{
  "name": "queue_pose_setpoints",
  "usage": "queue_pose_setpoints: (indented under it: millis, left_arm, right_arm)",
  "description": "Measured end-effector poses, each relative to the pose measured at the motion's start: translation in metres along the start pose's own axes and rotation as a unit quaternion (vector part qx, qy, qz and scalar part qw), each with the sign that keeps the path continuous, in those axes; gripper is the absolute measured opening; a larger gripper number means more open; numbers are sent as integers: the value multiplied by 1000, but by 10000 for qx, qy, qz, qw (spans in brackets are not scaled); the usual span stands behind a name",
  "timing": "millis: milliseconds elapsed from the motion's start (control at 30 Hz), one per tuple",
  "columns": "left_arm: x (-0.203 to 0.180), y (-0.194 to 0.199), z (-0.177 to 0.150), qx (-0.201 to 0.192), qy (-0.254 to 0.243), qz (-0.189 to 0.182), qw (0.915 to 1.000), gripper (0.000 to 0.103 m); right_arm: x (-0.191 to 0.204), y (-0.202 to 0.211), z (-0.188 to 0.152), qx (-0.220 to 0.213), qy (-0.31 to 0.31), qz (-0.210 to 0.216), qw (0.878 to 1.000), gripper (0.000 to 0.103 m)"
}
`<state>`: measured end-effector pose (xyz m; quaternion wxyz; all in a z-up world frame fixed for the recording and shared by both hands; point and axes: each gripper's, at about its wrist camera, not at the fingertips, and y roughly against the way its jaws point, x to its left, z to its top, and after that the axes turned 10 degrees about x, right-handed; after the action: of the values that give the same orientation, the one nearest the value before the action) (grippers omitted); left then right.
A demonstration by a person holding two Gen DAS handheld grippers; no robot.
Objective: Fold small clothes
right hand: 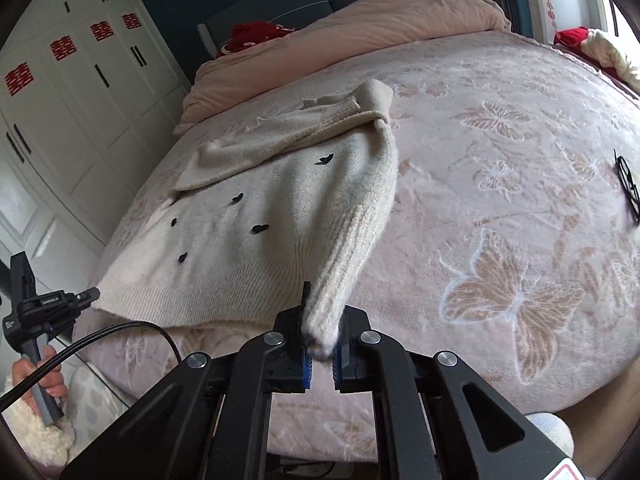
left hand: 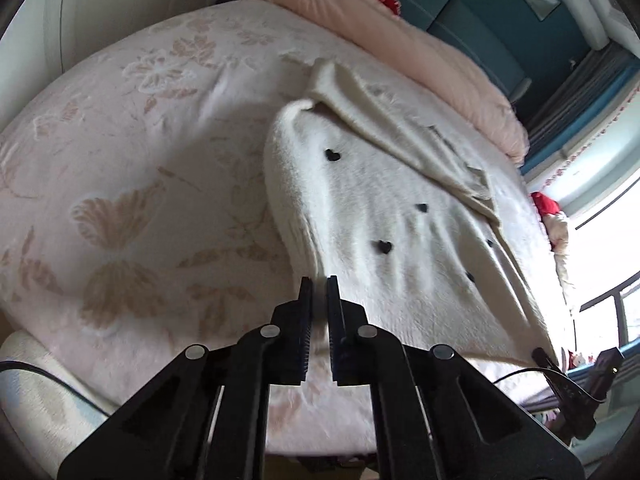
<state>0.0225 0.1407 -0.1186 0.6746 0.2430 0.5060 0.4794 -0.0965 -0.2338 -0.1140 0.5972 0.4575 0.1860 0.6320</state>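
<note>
While the cream sweater (right hand: 280,216) with small black hearts lay spread on the bed (right hand: 500,152), my right hand-held gripper (right hand: 320,344) was clamped on the cuff of its sleeve (right hand: 352,240), lifting it off the pink butterfly blanket. My left hand-held gripper (left hand: 319,292) had its jaws nearly together at the sweater's ribbed hem (left hand: 400,320); I could not tell whether fabric was pinched between them. One sleeve lay folded across the chest.
</note>
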Motion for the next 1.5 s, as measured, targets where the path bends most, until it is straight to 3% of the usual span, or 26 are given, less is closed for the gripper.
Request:
queue_pose_setpoints:
  millis: [33,133,267,333,367,400,433,467,500,600,667,700,733,767,800,833,900,1100,1200,1333,1500]
  left_arm:
    - [-1,10,-5,-18,-89,-33,10000,0]
    - [3,26,-19,40,-216,-87,9997,0]
    - [19,9,-18,121,-16,240,9996,9]
    - [33,-5,-7,152,392,253,9988,47]
    - [37,-10,-2,76,539,320,9980,54]
    - [40,-15,4,-7,638,380,9972,62]
    - [41,-22,11,-95,681,489,9964,67]
    - [42,-30,16,-123,723,588,9956,71]
    - [43,-37,20,-83,766,587,9953,77]
    - [42,-64,27,180,834,431,9954,80]
    - [35,-79,27,289,723,558,9954,81]
    - [31,-82,27,232,629,582,9961,81]
    - [27,-85,29,235,539,475,9971,73]
    - [24,-88,31,322,512,289,9978,62]
    - [23,-89,34,413,524,72,9977,30]
    - [22,-92,38,604,599,-282,9960,14]
    - [17,-83,43,533,705,-629,9941,13]
    - [-13,-10,40,-18,207,-1042,9943,11]
    - [-15,20,27,-72,116,-1149,9933,11]
    - [-13,61,-11,71,-73,-1158,9932,11]
    - [-4,102,-57,400,188,-1398,9892,8]
  right_arm:
    - [2,9,-4,-3,102,-40,9999,6]
    - [-1,27,-18,44,226,-124,9997,0]
    - [-17,17,-27,286,95,-217,9993,0]
    - [-22,5,-26,418,-60,-163,9990,10]
    - [-22,-2,-25,426,-75,-158,9989,13]
    - [-20,-8,-23,468,-79,-163,9987,27]
    - [-18,-17,-21,492,-94,-202,9985,37]
    - [-16,-24,-19,485,-88,-246,9985,54]
    - [-15,-31,-18,469,-82,-304,9984,60]
    - [-21,-57,-10,615,-287,-209,9975,60]
    - [-28,-75,-5,726,-552,-57,9958,60]
    - [-32,-82,-3,760,-681,46,9948,60]
    - [-33,-86,-1,721,-761,159,9944,47]
    - [-33,-87,0,674,-797,261,9942,28]
    - [-34,-89,3,716,-849,422,9929,11]
    - [-34,-88,7,694,-948,566,9915,11]
    - [-26,-72,14,396,-808,726,9933,10]
    - [0,-2,26,-234,-280,830,9959,8]
    - [1,35,17,-442,-149,825,9955,8]
    - [5,80,-15,-322,102,745,9967,8]
    - [17,119,-69,188,364,611,9973,8]
